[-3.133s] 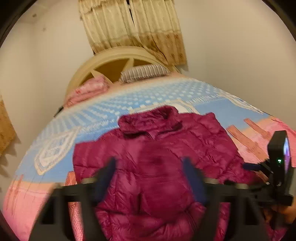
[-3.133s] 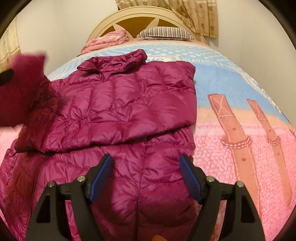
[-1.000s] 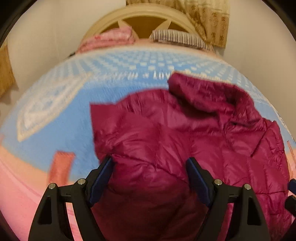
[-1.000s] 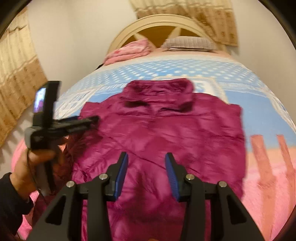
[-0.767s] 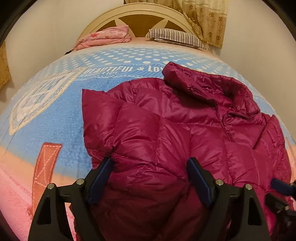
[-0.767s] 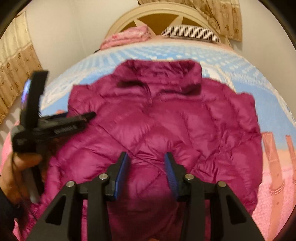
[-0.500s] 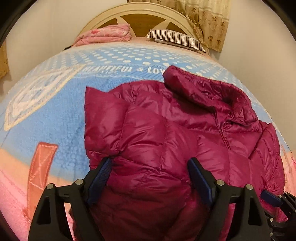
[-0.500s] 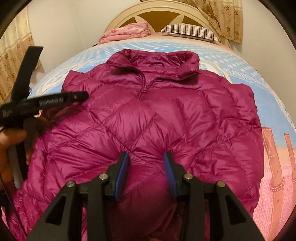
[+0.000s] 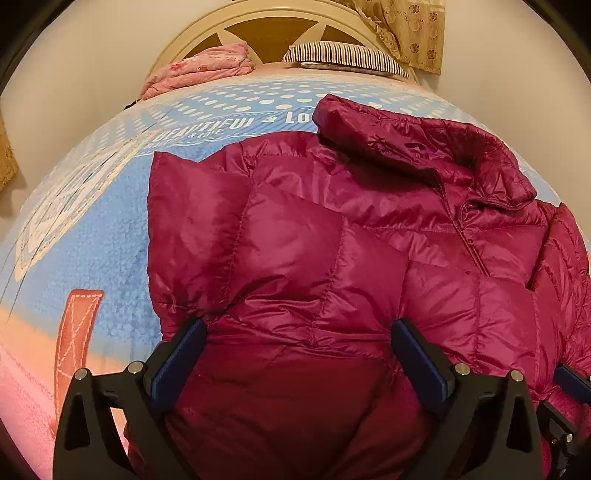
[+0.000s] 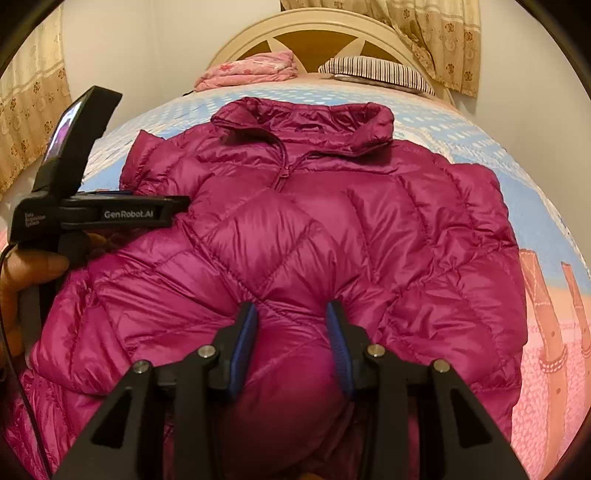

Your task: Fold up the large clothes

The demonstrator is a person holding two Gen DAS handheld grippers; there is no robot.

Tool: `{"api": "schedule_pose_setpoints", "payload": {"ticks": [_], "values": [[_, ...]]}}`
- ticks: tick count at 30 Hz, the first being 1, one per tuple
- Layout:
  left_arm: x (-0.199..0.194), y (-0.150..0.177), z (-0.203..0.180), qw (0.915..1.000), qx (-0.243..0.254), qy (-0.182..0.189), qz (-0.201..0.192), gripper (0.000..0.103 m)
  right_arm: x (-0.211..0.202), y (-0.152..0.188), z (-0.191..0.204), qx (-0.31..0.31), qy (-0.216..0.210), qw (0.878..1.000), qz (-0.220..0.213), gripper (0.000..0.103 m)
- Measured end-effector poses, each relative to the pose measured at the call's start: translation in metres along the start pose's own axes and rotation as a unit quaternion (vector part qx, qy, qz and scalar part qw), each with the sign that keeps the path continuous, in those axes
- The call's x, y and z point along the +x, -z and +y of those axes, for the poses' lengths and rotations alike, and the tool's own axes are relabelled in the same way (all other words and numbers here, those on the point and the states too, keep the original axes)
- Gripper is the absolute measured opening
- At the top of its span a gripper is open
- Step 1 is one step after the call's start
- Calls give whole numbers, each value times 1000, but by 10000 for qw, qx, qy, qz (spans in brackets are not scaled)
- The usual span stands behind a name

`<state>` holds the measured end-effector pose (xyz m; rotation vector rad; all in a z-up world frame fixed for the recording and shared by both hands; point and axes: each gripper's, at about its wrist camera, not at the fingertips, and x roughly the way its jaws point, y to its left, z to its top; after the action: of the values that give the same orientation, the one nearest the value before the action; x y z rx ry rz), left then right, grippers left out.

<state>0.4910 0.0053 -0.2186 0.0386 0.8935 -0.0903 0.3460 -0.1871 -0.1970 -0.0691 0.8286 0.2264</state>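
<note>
Jacket (image 10: pixel 332 229) covers bedspread (image 9: pixel 92 221) — pillow (image 9: pixel 343 57), folded blanket (image 9: pixel 207 70) beyond.

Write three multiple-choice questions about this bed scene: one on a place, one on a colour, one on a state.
1. Where does the striped pillow lie?
A. by the headboard
B. on the jacket
C. on the floor

2. What colour is the jacket?
A. green
B. magenta
C. grey

3. How is the jacket's front?
A. wide open
B. closed up to the collar
C. turned face down

Answers:
1. A, it lies beside the pink folded blanket below the headboard.
2. B, the quilted fabric is magenta all over.
3. B, the closed front runs up to the collar.
</note>
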Motion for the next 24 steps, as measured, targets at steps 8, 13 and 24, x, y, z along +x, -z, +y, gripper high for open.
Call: {"api": "schedule_pose_setpoints", "payload": {"ticks": [8,13,24], "values": [[2,-1,-5,10000,32,-46,2,102,0,0,1,-30,43,10000,2,42],[2,-1,-6,10000,42,-60,10,102,1,1,1,-27,49,10000,-1,42],[2,0,-6,10000,46,-72,4,102,1,1,1,-41,61,10000,-4,42]]}}
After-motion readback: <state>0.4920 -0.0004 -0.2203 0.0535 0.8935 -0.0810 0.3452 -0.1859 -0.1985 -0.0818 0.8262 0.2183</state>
